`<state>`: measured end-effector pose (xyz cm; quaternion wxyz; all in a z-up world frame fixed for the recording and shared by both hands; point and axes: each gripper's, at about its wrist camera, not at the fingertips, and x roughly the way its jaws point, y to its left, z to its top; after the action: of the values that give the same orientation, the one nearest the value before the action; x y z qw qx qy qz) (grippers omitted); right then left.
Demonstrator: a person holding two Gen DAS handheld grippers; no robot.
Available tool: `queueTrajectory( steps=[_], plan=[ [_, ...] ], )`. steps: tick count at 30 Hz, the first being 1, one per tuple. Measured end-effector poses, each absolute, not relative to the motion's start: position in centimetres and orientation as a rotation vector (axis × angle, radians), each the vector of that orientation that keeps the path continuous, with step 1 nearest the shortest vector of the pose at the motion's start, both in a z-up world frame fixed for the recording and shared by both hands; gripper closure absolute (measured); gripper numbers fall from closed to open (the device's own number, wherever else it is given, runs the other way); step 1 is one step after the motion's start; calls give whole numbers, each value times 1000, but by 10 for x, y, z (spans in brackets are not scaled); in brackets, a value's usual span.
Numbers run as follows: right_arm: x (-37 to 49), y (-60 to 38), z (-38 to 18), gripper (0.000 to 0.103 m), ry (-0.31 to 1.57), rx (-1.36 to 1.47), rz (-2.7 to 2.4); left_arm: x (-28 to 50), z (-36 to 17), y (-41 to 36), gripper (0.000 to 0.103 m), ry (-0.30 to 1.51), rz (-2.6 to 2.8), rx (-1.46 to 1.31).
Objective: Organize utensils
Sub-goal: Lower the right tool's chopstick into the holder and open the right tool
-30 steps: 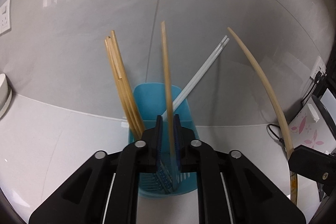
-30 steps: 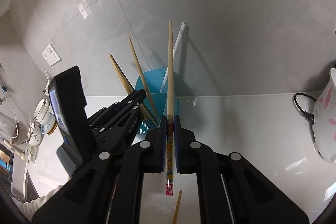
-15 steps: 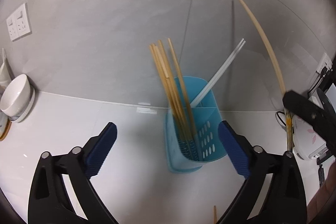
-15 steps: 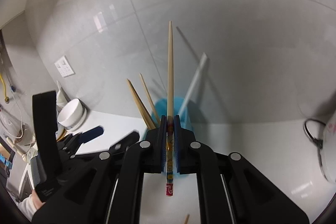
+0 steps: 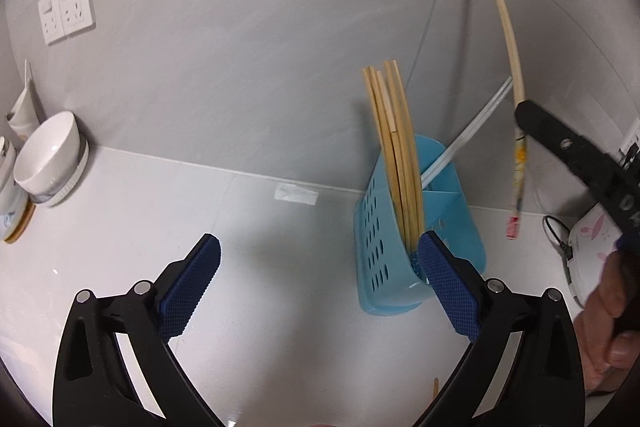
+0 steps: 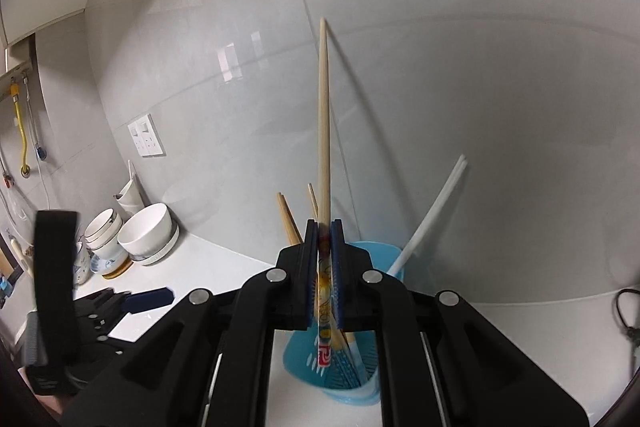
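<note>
We've got the right gripper (image 6: 324,227) clamped on a painted chopstick (image 6: 323,131) above the blue caddy (image 5: 452,211), left gripper (image 5: 316,259) spread empty; off-centre release and it'll miss onto the counter (image 5: 200,211)

Both wrist views face the wall, sharing the blue holder (image 5: 420,227) nearby.

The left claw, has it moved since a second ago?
Yes. The left claw let go of its chopstick, opened wide and pulled back to the left; the blue holder, once centered between its fingers, now sits by its right finger.
</note>
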<state>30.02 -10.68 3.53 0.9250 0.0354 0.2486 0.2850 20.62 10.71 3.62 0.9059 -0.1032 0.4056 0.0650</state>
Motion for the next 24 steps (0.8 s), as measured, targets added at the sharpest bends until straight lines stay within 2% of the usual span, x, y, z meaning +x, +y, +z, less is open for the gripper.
queueTrajectory(
  steps=[13,20,22,24],
  plan=[
    [320,-96,-17,97,646,18,562,219,17,106,6,867,152,-224],
    [319,-88,-25,94,688,-19,527,223,15,107,6,872,160,-222],
    [316,-90,-22,89,696,-26,519,222,16,106,6,871,161,-219],
    [312,-93,-18,68,706,-33,501,222,17,105,6,871,160,-218]
  ],
)
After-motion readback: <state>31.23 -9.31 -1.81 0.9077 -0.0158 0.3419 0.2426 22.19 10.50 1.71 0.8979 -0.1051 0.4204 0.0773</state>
